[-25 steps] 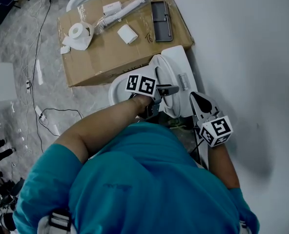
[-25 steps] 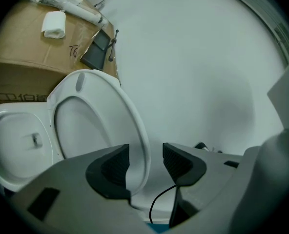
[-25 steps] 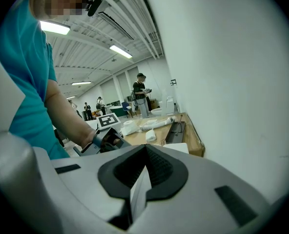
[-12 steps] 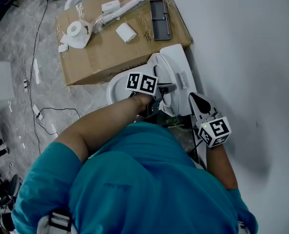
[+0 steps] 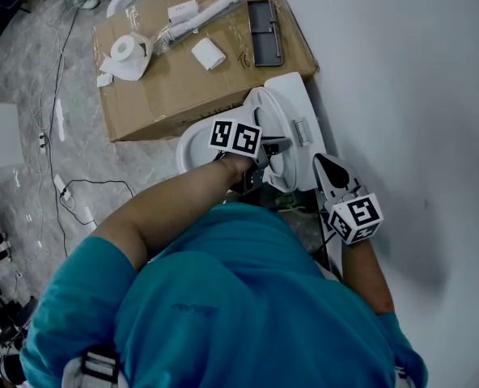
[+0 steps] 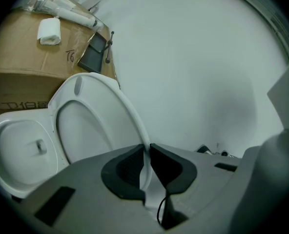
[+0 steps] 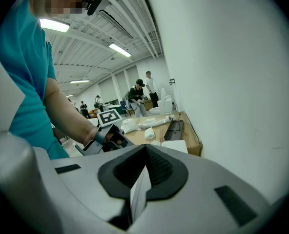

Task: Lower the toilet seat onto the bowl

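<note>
Far left: grey floor (image 5: 29, 71). Next along, a cardboard box (image 5: 183, 87) carrying a paper roll (image 5: 126, 51), a small white block (image 5: 208, 54), a wrapped tube (image 5: 205, 14) and, at its right end near the wall, a dark tray (image 5: 265, 35). Just beside the box, the toilet bowl (image 5: 192, 148), white and uncovered.

Over the bowl's right side, the left gripper (image 5: 278, 146), reaching in from a bare forearm. Has just been closing its fingers and now pinches the thin white rim of the toilet seat (image 6: 93, 86) between the two dark pads, with only a narrow gap left for the rim itself. Grips near the seat's front edge.

Seat upright, leaning back toward the tank (image 5: 292, 95) and well apart from the bowl's rim; not yet lowered.

Further right, the right gripper (image 5: 324, 162), held just beside the tank and close to the white wall (image 5: 409, 95). Keeps its fingers pressed together with nothing between them, pointing along the wall toward the box. Appears to touch neither tank nor seat.
</note>
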Tool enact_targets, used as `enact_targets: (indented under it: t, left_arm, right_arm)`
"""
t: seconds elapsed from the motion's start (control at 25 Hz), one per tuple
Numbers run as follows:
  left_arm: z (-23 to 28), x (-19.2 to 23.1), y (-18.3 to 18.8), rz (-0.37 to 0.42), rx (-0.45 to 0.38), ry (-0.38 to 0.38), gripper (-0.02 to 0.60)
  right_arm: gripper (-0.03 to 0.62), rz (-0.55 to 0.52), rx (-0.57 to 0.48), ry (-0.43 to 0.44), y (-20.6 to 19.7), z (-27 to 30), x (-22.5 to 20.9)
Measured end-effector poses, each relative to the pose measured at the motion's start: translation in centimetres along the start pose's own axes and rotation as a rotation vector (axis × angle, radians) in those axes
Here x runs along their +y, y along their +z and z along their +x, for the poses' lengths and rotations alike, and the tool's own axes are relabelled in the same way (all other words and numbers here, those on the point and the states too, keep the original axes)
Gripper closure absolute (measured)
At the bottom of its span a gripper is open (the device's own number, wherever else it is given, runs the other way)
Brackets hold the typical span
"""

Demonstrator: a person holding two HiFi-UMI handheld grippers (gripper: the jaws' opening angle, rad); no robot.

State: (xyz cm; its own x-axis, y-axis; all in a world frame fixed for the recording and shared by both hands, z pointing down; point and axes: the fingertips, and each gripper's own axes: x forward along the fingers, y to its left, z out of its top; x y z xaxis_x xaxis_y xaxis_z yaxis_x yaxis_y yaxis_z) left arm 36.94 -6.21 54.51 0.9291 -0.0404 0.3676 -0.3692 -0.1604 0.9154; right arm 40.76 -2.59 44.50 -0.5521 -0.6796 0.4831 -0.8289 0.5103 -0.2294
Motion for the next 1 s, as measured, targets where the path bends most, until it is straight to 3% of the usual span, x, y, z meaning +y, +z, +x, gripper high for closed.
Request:
enact_targets:
  t: [1.0]
  left_arm:
    - [-3.9, 1.2, -1.3, 0.010, -0.009, 0.053, 0.532]
  right_arm:
    - [0.600, -0.035, -0.004, 0.041, 0.8, 1.8, 2.2]
